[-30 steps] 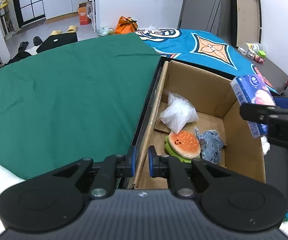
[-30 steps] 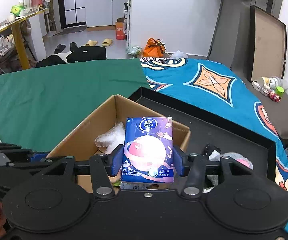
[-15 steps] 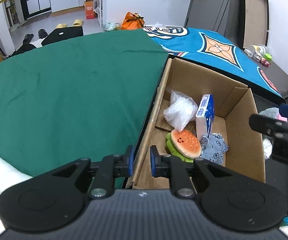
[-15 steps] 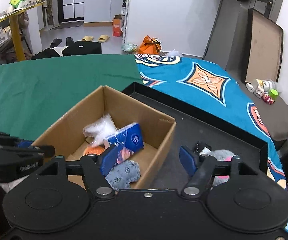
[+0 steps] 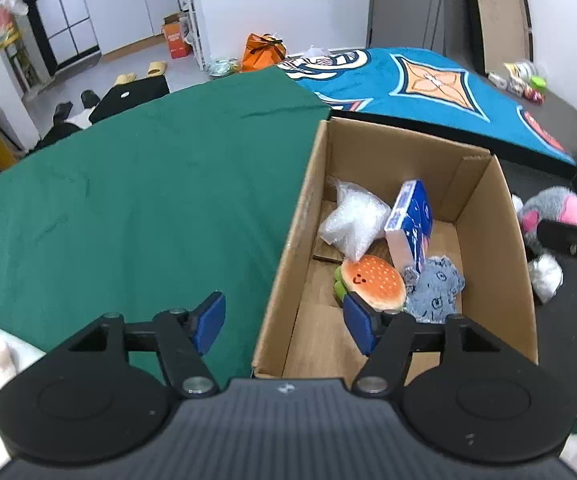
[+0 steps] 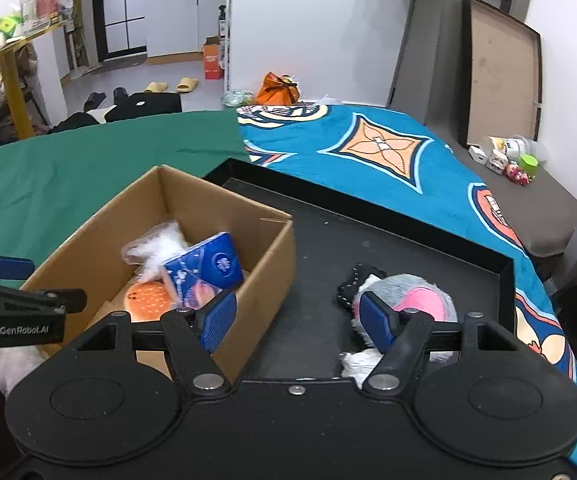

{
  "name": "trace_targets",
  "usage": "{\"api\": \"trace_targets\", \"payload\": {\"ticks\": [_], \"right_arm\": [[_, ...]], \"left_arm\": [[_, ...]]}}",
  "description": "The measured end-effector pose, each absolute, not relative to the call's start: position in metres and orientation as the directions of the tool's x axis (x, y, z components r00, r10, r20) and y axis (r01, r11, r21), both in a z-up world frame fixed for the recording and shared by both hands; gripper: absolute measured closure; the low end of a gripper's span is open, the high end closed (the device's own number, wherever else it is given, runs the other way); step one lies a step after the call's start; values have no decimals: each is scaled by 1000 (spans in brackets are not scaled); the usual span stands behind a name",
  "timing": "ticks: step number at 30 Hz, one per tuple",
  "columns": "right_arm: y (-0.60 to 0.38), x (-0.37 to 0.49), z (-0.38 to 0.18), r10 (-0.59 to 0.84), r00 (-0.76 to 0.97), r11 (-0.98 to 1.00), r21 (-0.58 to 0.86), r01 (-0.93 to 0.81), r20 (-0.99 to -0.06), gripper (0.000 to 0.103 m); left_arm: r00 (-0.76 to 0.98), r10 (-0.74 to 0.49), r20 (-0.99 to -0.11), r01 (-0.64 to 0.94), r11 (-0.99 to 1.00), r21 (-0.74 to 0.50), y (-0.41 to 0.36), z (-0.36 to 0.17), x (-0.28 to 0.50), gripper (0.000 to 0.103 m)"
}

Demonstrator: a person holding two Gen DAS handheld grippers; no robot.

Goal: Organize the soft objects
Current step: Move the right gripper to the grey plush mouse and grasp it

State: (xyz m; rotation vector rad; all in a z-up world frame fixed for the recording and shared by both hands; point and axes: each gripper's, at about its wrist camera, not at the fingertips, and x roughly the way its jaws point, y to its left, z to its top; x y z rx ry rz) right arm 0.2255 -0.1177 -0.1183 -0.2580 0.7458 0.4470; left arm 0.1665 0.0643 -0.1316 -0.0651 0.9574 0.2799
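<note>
A cardboard box (image 5: pixel 484 184) (image 6: pixel 272 264) holds a blue tissue pack (image 5: pixel 410 224) (image 6: pixel 204 266), a burger plush (image 5: pixel 372 282) (image 6: pixel 146 300), a clear plastic bag (image 5: pixel 350 218) (image 6: pixel 156 246) and a grey-blue plush (image 5: pixel 434 286). My left gripper (image 5: pixel 284 322) is open and empty, its jaws either side of the box's near left wall. My right gripper (image 6: pixel 298 322) is open and empty above the black tray (image 6: pixel 368 240), right of the box. A grey and pink plush (image 6: pixel 416 300) (image 5: pixel 552 208) lies on the tray just beyond its right finger.
A green cloth (image 5: pixel 136 200) (image 6: pixel 48 176) covers the surface left of the box and a blue patterned cloth (image 6: pixel 368 152) lies behind the tray. A white wad (image 5: pixel 544 276) (image 6: pixel 358 362) and a black item (image 6: pixel 350 282) lie by the plush.
My right gripper opened and dropped the tissue pack into the box, then moved right over the tray. My left gripper opened, letting go of the box's left wall.
</note>
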Motion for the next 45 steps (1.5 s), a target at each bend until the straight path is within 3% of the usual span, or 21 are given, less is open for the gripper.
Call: {"api": "trace_targets", "payload": {"ticks": [5,20,25,45], "right_arm": [[-133,234,-125,295,656,891,-47,-451,-695,25],[-190,266,-154,278,702,954,104,-280,-656,16],[-202,272,-164,267,707,962,136,-237,-655,1],[-228,307,-200,339,639,937,310,-162,-690,0]], "left_arm": [[532,229,-815,-223,967,126,52,-132,172,37],[500,271,-823,-198,960,195,33,-132,193,32],[474,295,-830,-172,955,241,25,-140,199,31],[411,386,-825,-159,922,352,11,-153,217,28]]}}
